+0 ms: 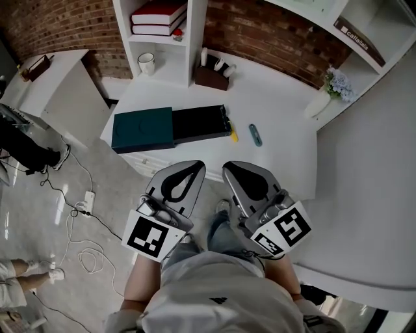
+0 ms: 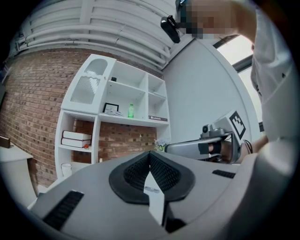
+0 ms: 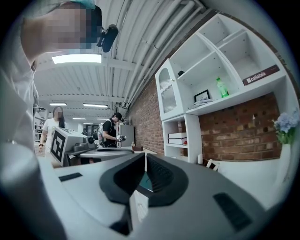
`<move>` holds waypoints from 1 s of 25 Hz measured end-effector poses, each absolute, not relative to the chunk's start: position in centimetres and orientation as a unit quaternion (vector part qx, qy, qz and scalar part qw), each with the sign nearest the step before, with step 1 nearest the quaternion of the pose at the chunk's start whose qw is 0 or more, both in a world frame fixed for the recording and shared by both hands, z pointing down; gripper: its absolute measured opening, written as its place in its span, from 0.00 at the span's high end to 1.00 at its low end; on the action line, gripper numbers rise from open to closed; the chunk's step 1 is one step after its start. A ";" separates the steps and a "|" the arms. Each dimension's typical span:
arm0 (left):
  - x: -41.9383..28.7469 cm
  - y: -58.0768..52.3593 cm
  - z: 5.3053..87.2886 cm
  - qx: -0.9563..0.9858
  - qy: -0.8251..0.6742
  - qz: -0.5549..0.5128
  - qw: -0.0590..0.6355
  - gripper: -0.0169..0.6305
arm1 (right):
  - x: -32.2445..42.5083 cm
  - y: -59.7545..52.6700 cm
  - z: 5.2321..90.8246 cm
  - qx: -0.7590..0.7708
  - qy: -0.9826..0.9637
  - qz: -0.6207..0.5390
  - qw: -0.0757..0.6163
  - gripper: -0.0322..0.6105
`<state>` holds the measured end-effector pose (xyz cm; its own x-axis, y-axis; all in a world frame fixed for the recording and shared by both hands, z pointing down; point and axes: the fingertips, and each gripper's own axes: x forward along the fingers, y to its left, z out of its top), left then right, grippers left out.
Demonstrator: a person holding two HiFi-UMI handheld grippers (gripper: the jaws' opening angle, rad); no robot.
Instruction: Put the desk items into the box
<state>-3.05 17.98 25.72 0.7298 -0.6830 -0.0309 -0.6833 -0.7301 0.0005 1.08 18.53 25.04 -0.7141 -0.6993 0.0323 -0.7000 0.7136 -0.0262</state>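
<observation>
On the white desk (image 1: 279,123) lies a dark teal box (image 1: 143,129) with its black drawer (image 1: 201,122) slid out to the right. Just right of the drawer are a small yellow item (image 1: 233,134) and a teal pen (image 1: 255,134). A brown organizer (image 1: 212,75) holding small items stands at the desk's back. My left gripper (image 1: 188,170) and right gripper (image 1: 237,172) hover side by side before the desk's front edge, both shut and empty. The left gripper view shows its jaw tips (image 2: 150,154) meeting, and the right gripper view shows the same (image 3: 144,157).
A white shelf unit behind the desk holds books (image 1: 158,17) and a mug (image 1: 147,63). A vase of flowers (image 1: 328,91) stands at the right. A low white side table (image 1: 58,84) is at the left, with cables (image 1: 84,201) on the floor. People stand far off in the right gripper view.
</observation>
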 end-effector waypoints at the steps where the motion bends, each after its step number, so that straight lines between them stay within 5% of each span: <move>1: -2.7 17.4 25.7 -0.929 0.369 0.014 0.006 0.95 | 1.4 17.8 25.0 0.376 -0.926 0.019 0.010 0.94; 25: 6.1 4.0 24.6 -0.897 0.441 0.016 0.006 0.95 | 11.1 2.8 24.5 0.317 -0.948 0.028 0.011 0.94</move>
<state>6.14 3.97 24.56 0.6104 -0.7914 -0.0338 -0.7918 -0.6108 0.0033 11.11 2.81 24.51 -0.7983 -0.6011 0.0382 -0.6023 0.7969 -0.0460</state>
